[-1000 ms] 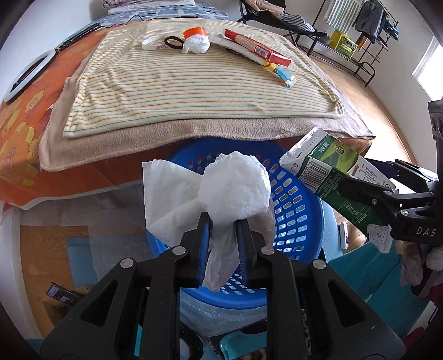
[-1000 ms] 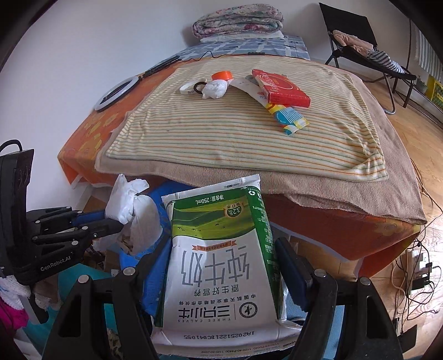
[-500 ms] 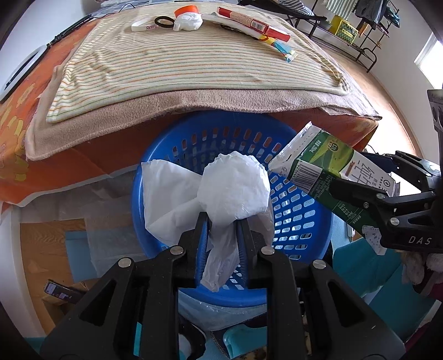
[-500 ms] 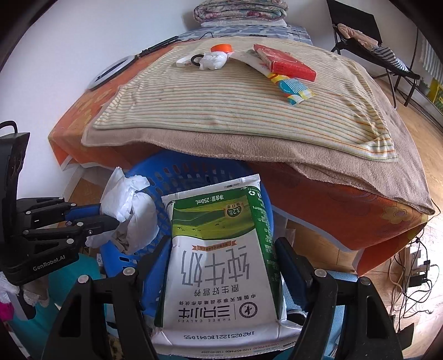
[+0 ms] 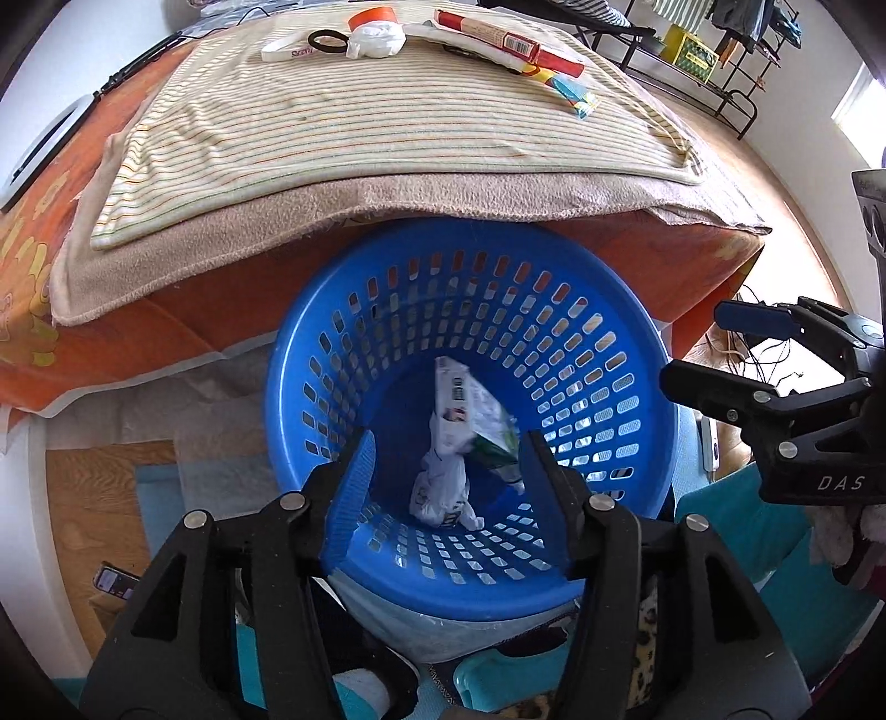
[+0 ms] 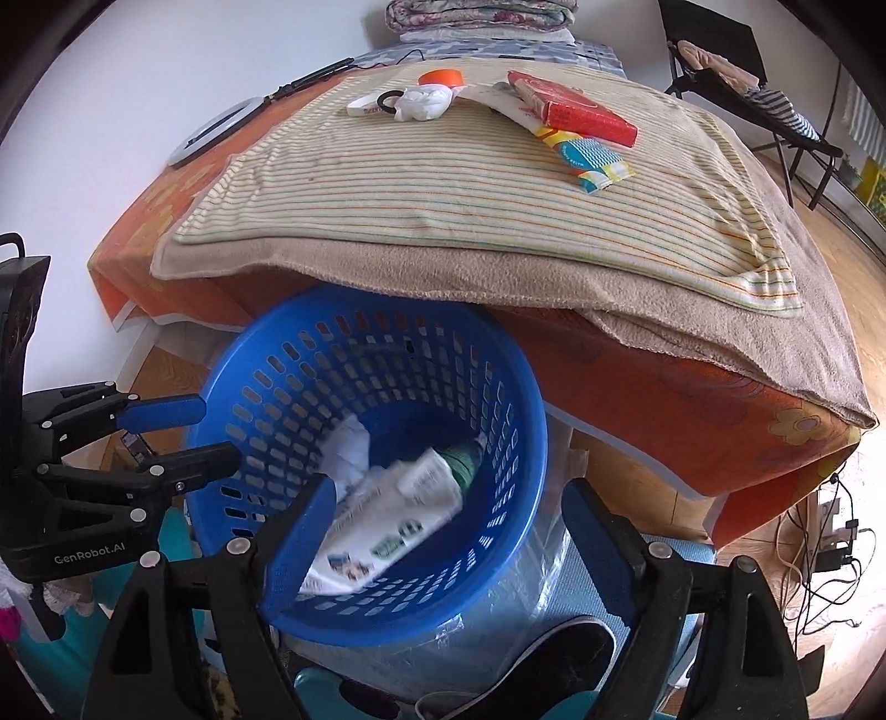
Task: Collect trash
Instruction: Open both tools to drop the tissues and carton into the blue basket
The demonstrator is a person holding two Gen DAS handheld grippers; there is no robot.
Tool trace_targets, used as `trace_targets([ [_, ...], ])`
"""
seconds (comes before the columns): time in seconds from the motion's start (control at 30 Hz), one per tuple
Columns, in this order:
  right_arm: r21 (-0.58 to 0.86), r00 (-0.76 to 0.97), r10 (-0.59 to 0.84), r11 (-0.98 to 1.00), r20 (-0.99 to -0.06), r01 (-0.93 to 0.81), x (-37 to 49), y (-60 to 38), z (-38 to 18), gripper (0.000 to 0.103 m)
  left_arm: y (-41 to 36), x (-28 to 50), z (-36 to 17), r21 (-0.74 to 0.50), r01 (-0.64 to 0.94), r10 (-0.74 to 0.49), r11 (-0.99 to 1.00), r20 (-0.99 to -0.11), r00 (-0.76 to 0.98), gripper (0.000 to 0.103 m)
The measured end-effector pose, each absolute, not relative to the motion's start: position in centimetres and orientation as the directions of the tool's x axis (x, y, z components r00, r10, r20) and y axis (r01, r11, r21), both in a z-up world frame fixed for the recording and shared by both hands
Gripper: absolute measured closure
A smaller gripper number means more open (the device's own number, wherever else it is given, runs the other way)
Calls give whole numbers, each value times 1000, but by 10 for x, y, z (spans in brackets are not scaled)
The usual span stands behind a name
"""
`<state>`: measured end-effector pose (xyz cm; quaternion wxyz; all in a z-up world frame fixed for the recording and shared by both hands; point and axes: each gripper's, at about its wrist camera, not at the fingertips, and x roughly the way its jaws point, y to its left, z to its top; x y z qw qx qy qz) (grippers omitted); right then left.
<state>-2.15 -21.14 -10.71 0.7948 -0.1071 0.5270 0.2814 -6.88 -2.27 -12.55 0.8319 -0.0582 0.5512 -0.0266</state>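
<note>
A blue slotted basket (image 5: 581,343) (image 6: 332,360) stands on the floor against the bed's front edge. Inside it lie a green and white milk carton (image 5: 465,393) (image 6: 387,515) and a crumpled white plastic bag (image 5: 443,487) (image 6: 349,454). My left gripper (image 5: 446,443) (image 6: 219,432) hangs over the basket's near rim. Its jaws are opening and nothing is between them. My right gripper (image 6: 451,487) (image 5: 695,349) hovers at the basket's right side. Its jaws are also opening and hold nothing.
On the striped cloth (image 6: 470,183) at the bed's far end lie a red box (image 6: 570,108), a colourful wrapper (image 6: 587,160), a white wad (image 6: 421,102), an orange tape roll (image 6: 440,76) and a black ring (image 5: 326,40). Cables (image 6: 819,554) trail on the floor at right.
Both grippers opened. The white bag left the left gripper and the milk carton left the right one; both now lie in the basket.
</note>
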Motion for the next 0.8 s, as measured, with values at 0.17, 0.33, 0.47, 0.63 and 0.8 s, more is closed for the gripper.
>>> trace_targets([
  [0.17, 121, 284, 323, 825, -903, -553, -20, -212, -109, 17, -18, -69, -126, -128, -36, -104, 991, -915, 391, 42],
  [0.33, 116, 288, 318, 827, -903, -550, -19, -213, -108, 15, -17, -68, -125, -130, -46, -102, 990, -915, 390, 42],
  [0.47, 112, 298, 318, 830, -900, -547, -18, -213, -106, 13, -16, -67, -124, -135, -50, -106, 990, -916, 387, 40],
  [0.63, 114, 309, 321, 836, -895, -537, -17, -216, -103, 12, -16, -64, -118, -138, -50, -108, 989, -913, 394, 37],
  [0.8, 130, 326, 334, 847, -884, -516, -11, -221, -96, 12, -14, -58, -107, -150, -53, -115, 987, -905, 410, 36],
])
